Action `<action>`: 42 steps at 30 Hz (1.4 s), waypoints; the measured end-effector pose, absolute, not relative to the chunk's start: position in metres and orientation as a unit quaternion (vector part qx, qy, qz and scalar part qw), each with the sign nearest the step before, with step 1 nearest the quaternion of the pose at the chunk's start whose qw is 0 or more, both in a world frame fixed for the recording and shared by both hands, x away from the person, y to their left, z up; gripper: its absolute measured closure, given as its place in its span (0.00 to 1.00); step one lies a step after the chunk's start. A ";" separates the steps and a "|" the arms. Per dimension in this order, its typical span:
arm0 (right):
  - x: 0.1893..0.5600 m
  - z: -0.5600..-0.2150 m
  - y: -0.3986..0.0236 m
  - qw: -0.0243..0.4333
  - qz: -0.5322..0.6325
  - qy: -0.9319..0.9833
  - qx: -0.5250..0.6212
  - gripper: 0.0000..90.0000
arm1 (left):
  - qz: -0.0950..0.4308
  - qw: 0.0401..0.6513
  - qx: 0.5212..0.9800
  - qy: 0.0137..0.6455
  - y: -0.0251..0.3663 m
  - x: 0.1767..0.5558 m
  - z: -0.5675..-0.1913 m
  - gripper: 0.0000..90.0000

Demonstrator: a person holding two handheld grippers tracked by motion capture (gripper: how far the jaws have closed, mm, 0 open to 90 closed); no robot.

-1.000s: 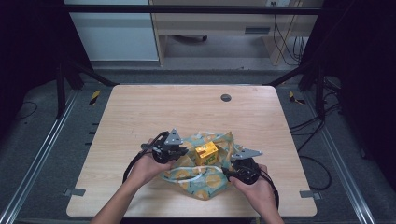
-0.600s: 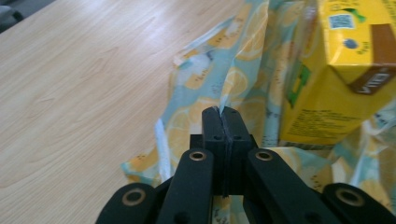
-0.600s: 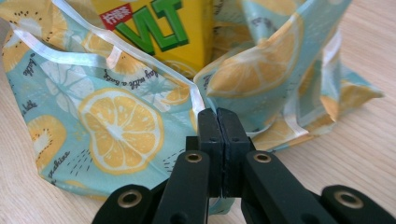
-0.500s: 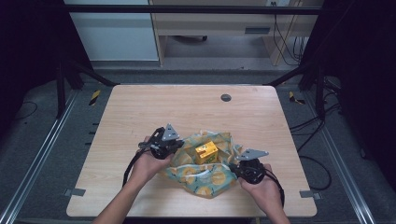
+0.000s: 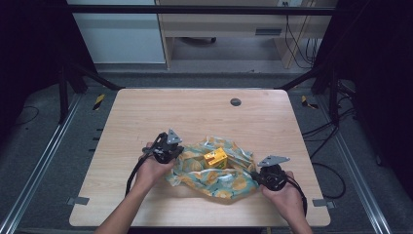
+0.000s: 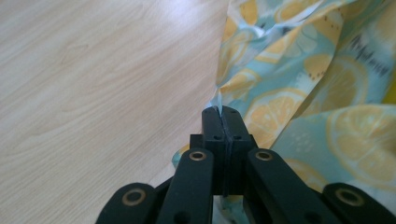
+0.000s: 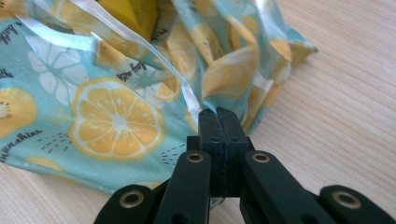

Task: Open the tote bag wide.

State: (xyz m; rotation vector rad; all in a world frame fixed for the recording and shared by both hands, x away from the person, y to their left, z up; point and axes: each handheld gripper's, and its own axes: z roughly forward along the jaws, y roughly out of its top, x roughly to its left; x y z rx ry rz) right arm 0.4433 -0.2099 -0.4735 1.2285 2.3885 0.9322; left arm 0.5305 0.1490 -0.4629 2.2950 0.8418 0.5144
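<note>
A pale wood-grain counter [image 5: 146, 117] stands in a dim room, dark frame rails to either side and a cabinet behind. At the left gripper [image 6: 222, 112] the fingers [image 6: 212, 126] are pressed flat together with a thin edge of the lemon-print bag [image 5: 219, 175] pinched between them; the right gripper [image 7: 218, 113] has its fingers [image 7: 209, 128] closed the same way on the bag's opposite edge, beside its glossy ribbon trim. The bag lies crumpled near the front of the counter, between the two hands, the left hand [image 5: 153, 168] at its left end and the right hand [image 5: 282, 192] at its right. It looks light, thin, limp and a little slick, so I judge the hems are the best places to hold; a pinch on loose cloth could slip out. A small yellow carton [image 5: 215, 158] sits in the bag's folds and looks stiff and light. I count one bag, one carton, two grippers, and one round dark grommet [image 5: 235, 102] set in the counter farther back.
</note>
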 end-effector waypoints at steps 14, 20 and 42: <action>0.449 -0.481 -0.220 0.158 0.324 0.821 0.442 1.00 | 0.193 0.330 0.859 0.341 0.161 0.530 -0.477 1.00; 0.455 -0.482 -0.221 0.162 0.320 0.821 0.445 1.00 | 0.192 0.332 0.856 0.346 0.163 0.531 -0.478 1.00; 0.465 -0.483 -0.223 0.176 0.310 0.813 0.460 1.00 | 0.187 0.333 0.858 0.344 0.168 0.525 -0.477 1.00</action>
